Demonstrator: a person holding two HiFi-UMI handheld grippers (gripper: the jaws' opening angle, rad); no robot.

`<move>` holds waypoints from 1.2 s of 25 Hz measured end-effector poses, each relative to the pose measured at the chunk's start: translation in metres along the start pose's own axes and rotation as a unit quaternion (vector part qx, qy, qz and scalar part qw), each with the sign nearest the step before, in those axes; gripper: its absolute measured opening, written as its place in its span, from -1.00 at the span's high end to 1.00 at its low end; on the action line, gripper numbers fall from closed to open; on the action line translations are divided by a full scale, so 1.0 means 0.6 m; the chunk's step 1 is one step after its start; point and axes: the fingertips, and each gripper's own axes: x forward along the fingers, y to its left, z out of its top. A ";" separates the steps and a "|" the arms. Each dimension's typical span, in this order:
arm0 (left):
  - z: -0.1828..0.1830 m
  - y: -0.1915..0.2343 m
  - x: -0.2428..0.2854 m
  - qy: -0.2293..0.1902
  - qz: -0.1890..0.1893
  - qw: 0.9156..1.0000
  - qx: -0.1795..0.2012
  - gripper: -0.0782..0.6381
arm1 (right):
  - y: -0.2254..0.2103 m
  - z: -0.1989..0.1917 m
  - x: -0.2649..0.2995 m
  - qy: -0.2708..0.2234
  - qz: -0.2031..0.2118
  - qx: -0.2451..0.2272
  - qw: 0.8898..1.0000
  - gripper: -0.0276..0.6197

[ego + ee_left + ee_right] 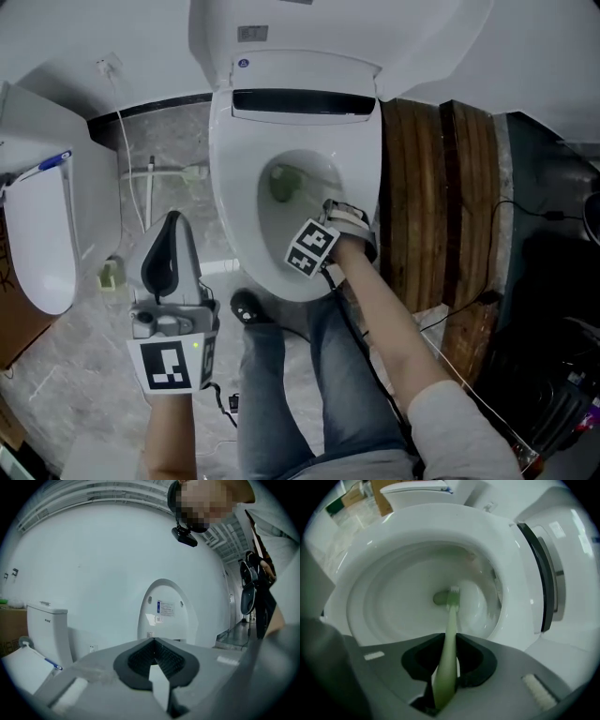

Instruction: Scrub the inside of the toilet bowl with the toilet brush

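A tiled room with a grey marbled floor holds the white ceramic toilet bowl, its lid raised beyond the jaws and a dark wooden slatted panel off to their right. The right gripper hangs over the bowl's near rim, jaws clamped on the handle of the pale green plastic toilet brush. The handle runs straight ahead from the jaws, and the bristled head sits low in the bowl, at or just above the drain opening. The left gripper is held well aside over the floor, jaws together on nothing.

Scrubbing appears to be under way. The next move likely calls for sweeping the head round the bowl's walls and under the rim, keeping a firm grip on the handle.
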 end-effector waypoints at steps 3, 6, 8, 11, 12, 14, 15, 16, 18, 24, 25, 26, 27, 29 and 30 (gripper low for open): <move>0.003 0.004 0.004 0.000 0.012 1.000 -0.002 0.78 | -0.011 0.005 0.004 0.007 -0.023 -0.067 0.997 0.69; 0.006 0.004 0.009 -0.001 0.019 1.000 -0.003 0.78 | -0.010 -0.004 0.014 0.034 -0.021 -0.084 0.996 0.69; 0.008 0.005 0.012 -0.002 0.022 1.000 -0.004 0.78 | -0.010 -0.015 0.022 0.053 -0.010 -0.076 0.996 0.69; 0.009 0.006 0.014 -0.002 0.025 1.000 -0.005 0.78 | -0.007 -0.033 0.029 0.072 0.014 -0.064 0.995 0.69; 0.008 0.007 0.014 -0.002 0.025 1.000 -0.005 0.78 | -0.002 -0.038 0.030 0.076 0.023 -0.061 0.995 0.69; 0.006 0.008 0.015 0.000 0.024 1.000 -0.005 0.78 | 0.014 -0.044 0.032 0.084 0.048 -0.048 0.994 0.69; 0.005 0.008 0.015 0.000 0.023 1.000 -0.005 0.78 | 0.025 -0.046 0.031 0.086 0.063 -0.036 0.994 0.69; 0.005 0.009 0.014 0.000 0.023 1.000 -0.005 0.78 | 0.035 -0.046 0.030 0.088 0.079 -0.024 0.993 0.69; 0.004 0.011 0.013 0.000 0.021 1.000 -0.006 0.77 | 0.055 -0.044 0.026 0.090 0.105 -0.001 0.990 0.69; 0.008 0.018 0.008 -0.010 0.008 1.000 -0.012 0.78 | 0.100 -0.027 0.012 0.086 0.182 0.119 0.972 0.69; 0.005 0.022 0.006 -0.005 0.009 1.000 -0.009 0.78 | 0.107 -0.026 0.008 0.085 0.198 0.148 0.965 0.68; 0.004 0.024 0.004 -0.002 0.009 1.000 -0.008 0.78 | 0.115 -0.024 0.004 0.084 0.213 0.176 0.957 0.68; 0.004 0.026 0.002 -0.002 0.007 1.000 -0.008 0.78 | 0.123 -0.022 0.001 0.082 0.227 0.205 0.948 0.68; 0.005 0.029 -0.002 -0.005 0.002 1.000 -0.008 0.78 | 0.140 -0.017 -0.007 0.075 0.255 0.262 0.928 0.68; 0.006 0.031 -0.005 -0.006 -0.001 1.000 -0.008 0.78 | 0.148 -0.013 -0.011 0.071 0.269 0.291 0.915 0.68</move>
